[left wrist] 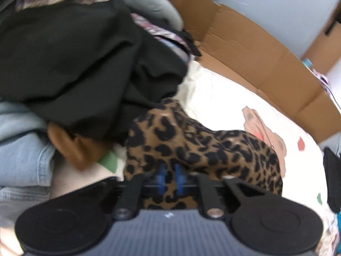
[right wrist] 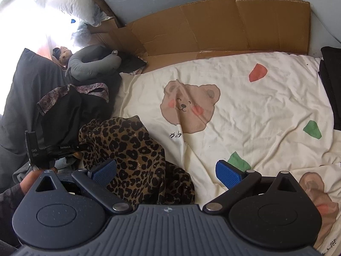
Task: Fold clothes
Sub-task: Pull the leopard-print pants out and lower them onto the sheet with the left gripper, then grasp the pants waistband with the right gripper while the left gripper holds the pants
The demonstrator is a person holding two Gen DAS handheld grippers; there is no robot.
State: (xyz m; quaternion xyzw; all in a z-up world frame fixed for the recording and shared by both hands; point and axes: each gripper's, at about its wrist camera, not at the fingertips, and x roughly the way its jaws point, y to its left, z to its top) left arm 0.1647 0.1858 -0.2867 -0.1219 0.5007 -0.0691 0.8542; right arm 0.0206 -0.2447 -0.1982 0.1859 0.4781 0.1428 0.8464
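A leopard-print garment (left wrist: 202, 147) lies bunched on the cream bear-print bed sheet (left wrist: 223, 98). My left gripper (left wrist: 170, 179) is shut on its near edge, the blue pads almost touching with cloth around them. In the right wrist view the same leopard-print garment (right wrist: 136, 151) is heaped at lower left, and the left gripper (right wrist: 53, 149) shows as a black body at its left side. My right gripper (right wrist: 166, 173) is open and wide; its left pad (right wrist: 104, 171) rests over the garment, its right pad (right wrist: 229, 173) over the bear-print bed sheet (right wrist: 255, 111).
A pile of clothes sits left: a black garment (left wrist: 74, 64), light jeans (left wrist: 23, 149), a brown piece (left wrist: 72, 147), floral fabric (right wrist: 70, 93). A grey neck pillow (right wrist: 93, 64) and flattened cardboard (right wrist: 213, 27) line the wall. Dark items (right wrist: 330, 85) lie at the right edge.
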